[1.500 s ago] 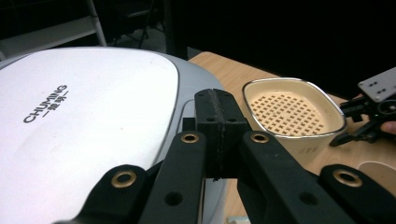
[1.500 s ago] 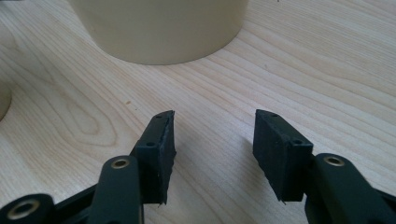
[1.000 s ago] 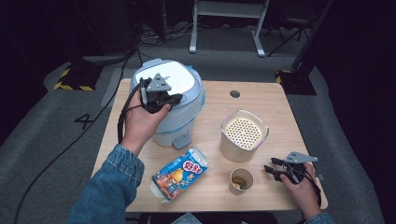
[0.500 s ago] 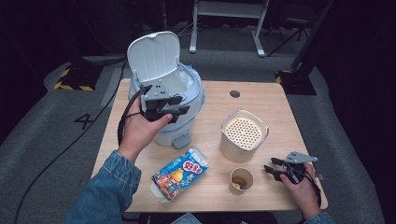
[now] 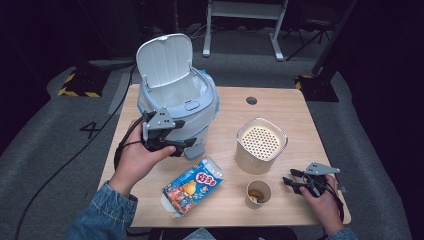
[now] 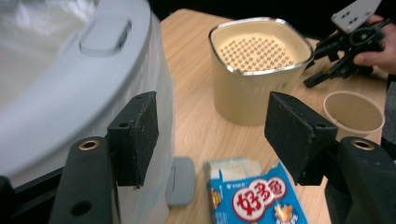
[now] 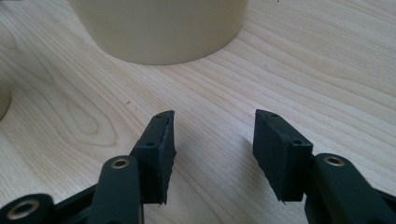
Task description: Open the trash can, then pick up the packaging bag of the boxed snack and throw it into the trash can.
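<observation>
A pale blue-white bin [image 5: 175, 107] stands at the table's back left, its lid [image 5: 165, 60] tipped up and open. My left gripper [image 5: 189, 148] hovers at the bin's front side. Its jaws have just been opening and stand open with nothing between them. In the left gripper view my left gripper [image 6: 215, 126] has its left pad close beside the bin [image 6: 70, 93] wall. A blue snack packet [image 5: 192, 185] lies just below it. My right gripper [image 5: 291, 180] rests low at the front right, open over bare wood [image 7: 212, 140].
A beige container with a perforated top [image 5: 261, 145] stands mid-right, with a small paper cup [image 5: 258, 192] in front of it. A grey foot tab [image 6: 180, 179] sticks out at the bin's base. The table edge [image 5: 345, 220] runs close behind my right hand.
The bin's lid swung up from shut to fully open. My left hand came down off the lid toward the bin's front, and its jaws spread apart. The right hand stayed put.
</observation>
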Demonstrator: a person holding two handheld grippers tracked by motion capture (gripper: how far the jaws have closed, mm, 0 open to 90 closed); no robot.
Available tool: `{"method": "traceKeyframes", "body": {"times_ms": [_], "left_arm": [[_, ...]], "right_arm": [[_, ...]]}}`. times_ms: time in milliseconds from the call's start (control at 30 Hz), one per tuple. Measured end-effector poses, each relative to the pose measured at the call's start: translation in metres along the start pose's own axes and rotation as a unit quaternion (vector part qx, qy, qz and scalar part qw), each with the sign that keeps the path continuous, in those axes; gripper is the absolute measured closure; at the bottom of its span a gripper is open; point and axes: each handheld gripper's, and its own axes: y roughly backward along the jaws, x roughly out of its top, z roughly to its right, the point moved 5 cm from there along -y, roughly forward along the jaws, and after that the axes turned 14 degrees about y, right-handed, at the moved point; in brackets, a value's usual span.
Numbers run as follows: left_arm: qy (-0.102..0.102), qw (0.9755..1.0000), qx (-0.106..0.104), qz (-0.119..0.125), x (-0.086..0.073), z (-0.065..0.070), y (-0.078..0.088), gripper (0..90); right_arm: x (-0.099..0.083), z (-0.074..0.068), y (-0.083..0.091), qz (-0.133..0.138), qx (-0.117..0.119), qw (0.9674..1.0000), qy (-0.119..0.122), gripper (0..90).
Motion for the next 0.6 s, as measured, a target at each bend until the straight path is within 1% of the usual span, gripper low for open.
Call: {"method": "traceKeyframes", "body": {"times_ms": [33,67,100,167,200,267,300,333,367,400,433,467,500,533,567,600], "left_arm": [[-0.003,1.0000,0.004,-0.002,-0.004,0.001,0.000,33.9],[-0.003,1.0000,0.004,-0.002,-0.004,0.001,0.000,32.6],[-0.005,0.9999,0.004,-0.008,-0.014,0.004,-0.001,32.2],[0.000,0.9998,-0.003,-0.017,-0.025,0.006,-0.003,31.3],[0.006,0.9997,-0.008,-0.022,-0.031,0.007,-0.005,31.4],[0.009,0.9995,-0.006,-0.031,-0.041,0.004,-0.010,31.5],[0.010,0.9993,-0.001,-0.035,-0.045,0.002,-0.012,31.5],[0.010,0.9993,-0.001,-0.035,-0.045,0.002,-0.012,31.5],[0.026,0.9990,-0.002,-0.036,-0.054,-0.001,-0.017,31.3],[0.034,0.9987,-0.005,-0.038,-0.058,-0.003,-0.020,31.3],[0.034,0.9987,-0.005,-0.038,-0.058,-0.003,-0.020,31.1],[0.042,0.9981,-0.009,-0.045,-0.067,-0.005,-0.026,30.9],[0.042,0.9981,-0.009,-0.045,-0.067,-0.005,-0.026,30.7],[0.049,0.9974,-0.012,-0.050,-0.075,-0.006,-0.033,30.3],[0.055,0.9969,-0.012,-0.056,-0.079,-0.008,-0.036,29.7],[0.055,0.9969,-0.012,-0.056,-0.079,-0.008,-0.036,28.2]], "right_arm": [[0.000,0.000,0.000,0.000,0.000,1.0000,0.000,49.0],[0.000,0.000,0.000,0.000,0.000,1.0000,0.000,49.1],[0.000,0.000,0.000,0.000,0.000,1.0000,0.000,49.1],[0.000,0.000,0.000,0.000,0.000,1.0000,0.000,49.0],[0.000,0.000,0.000,0.000,0.000,1.0000,0.000,49.1],[0.000,0.000,0.000,0.000,0.000,1.0000,0.000,49.0],[0.000,0.000,0.000,0.000,0.000,1.0000,0.000,49.0],[0.000,0.000,0.000,0.000,0.000,1.0000,0.000,49.0],[0.000,0.000,0.000,0.000,0.000,1.0000,0.000,49.0],[0.000,0.000,0.000,0.000,0.000,1.0000,0.000,49.0],[0.000,0.000,0.000,0.000,0.000,1.0000,0.000,49.0],[0.000,0.000,0.000,0.000,0.000,1.0000,0.000,49.0],[0.000,0.000,0.000,0.000,0.000,1.0000,0.000,49.0],[0.000,0.000,0.000,0.000,0.000,1.0000,0.000,49.0],[0.000,0.000,0.000,0.000,0.000,1.0000,0.000,49.0],[0.000,0.000,0.000,0.000,0.000,1.0000,0.000,49.0]]}}
